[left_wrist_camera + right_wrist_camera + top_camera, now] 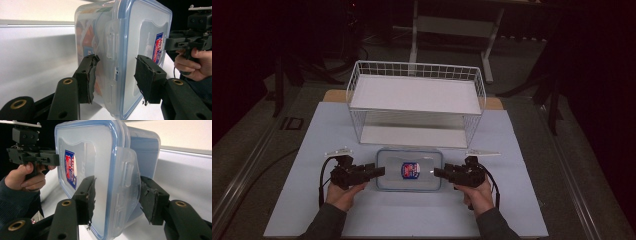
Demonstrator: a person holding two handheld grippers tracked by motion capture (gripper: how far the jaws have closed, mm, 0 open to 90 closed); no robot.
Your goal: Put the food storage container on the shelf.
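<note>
Dim room, our left gripper (pixel 379 171) and right gripper (pixel 438 173) both pinching the lidded box (pixel 409 170), contents blurry through plastic.

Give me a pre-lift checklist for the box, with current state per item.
1. Left gripper jaws straddle the container end at its side latch: ok.
2. Left pads pressing the walls: ok, jaws about fully closed on it.
3. Right gripper jaws straddle the opposite end: ok.
4. Right pads pressing: cannot tell, a gap seems to show beside one pad.
5. Lid seated all round: cannot tell.
6. Wire rack stands directly behind the container, lower shelf free: ok.
</note>
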